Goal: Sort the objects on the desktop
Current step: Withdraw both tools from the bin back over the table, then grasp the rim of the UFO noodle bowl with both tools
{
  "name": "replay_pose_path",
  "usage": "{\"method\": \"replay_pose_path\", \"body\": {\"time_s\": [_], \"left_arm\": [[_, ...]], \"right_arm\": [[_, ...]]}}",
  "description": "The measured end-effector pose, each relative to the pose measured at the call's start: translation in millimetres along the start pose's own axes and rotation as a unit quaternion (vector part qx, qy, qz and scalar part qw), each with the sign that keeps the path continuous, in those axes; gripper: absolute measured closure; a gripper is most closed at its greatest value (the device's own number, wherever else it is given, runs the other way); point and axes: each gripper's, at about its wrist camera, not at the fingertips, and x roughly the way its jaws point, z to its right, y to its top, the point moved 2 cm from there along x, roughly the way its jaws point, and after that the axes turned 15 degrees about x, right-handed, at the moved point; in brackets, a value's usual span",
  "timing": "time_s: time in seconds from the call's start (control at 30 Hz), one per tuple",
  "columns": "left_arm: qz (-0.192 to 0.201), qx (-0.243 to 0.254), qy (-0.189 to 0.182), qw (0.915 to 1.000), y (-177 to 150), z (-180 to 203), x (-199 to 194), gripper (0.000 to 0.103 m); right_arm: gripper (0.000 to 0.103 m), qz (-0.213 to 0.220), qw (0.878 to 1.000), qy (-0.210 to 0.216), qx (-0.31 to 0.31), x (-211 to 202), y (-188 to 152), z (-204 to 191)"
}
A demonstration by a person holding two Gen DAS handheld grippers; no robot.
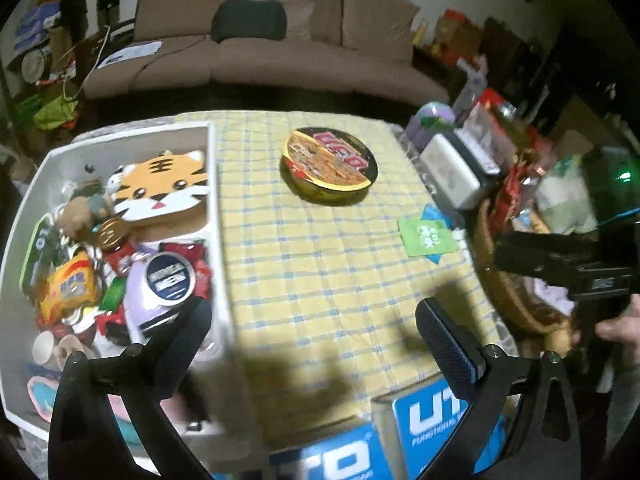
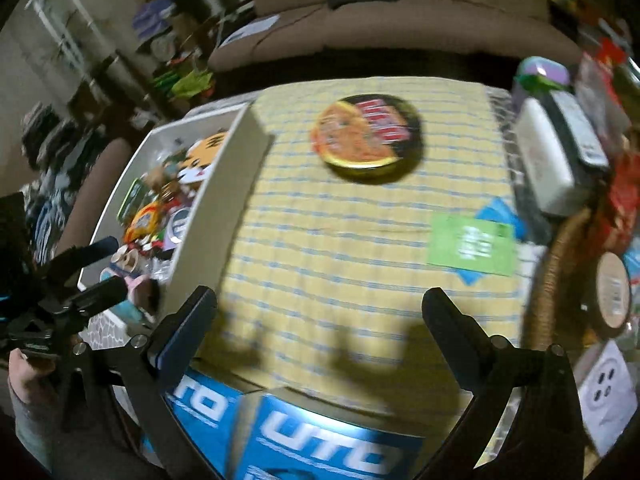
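Noodle bowl (image 1: 331, 164) lying on the checked tabletop (image 1: 320, 264), well ahead of both claws, between their spread fingers. Green card (image 2: 472, 245) ahead and rightward of the right claw (image 2: 320, 316). White box (image 1: 120, 240) of odds and ends just leftward of the left claw (image 1: 316, 328). Both claws gaping wide, holding nothing, touching nothing.

A round instant-noodle bowl (image 1: 331, 165) with a black, red and orange lid is set upright on the yellow checked cloth, well apart from a green card (image 1: 427, 237) lying flat over a blue one. A white box (image 1: 216, 216) at the cloth's left edge is filled with a tiger-face item (image 1: 164, 188), a dark round tin (image 1: 170, 278) and snack packets.
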Motion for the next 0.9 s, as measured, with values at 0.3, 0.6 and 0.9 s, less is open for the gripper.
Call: {"method": "replay_pose_path", "body": {"time_s": [0.3, 0.6, 0.9], "left_arm": [[-0.007, -0.05, -0.022, 0.9985, 66.0, 11.9, 76.8, 0.0], [-0.032, -0.115, -0.038, 0.9921, 103.8, -43.9, 164.2, 0.001], [-0.032, -0.175, -0.055, 0.9825, 117.6, -80.3, 239.5, 0.012]], "right_arm": [[0.0, 0.017, 0.998, 0.03, 0.046, 9.8, 61.6, 62.0], [0.003, -0.005, 0.99, 0.075, 0.119, 85.5, 127.7, 83.7], [0.042, -0.037, 0.975, 0.102, 0.193, 190.2, 160.4, 99.9]]}}
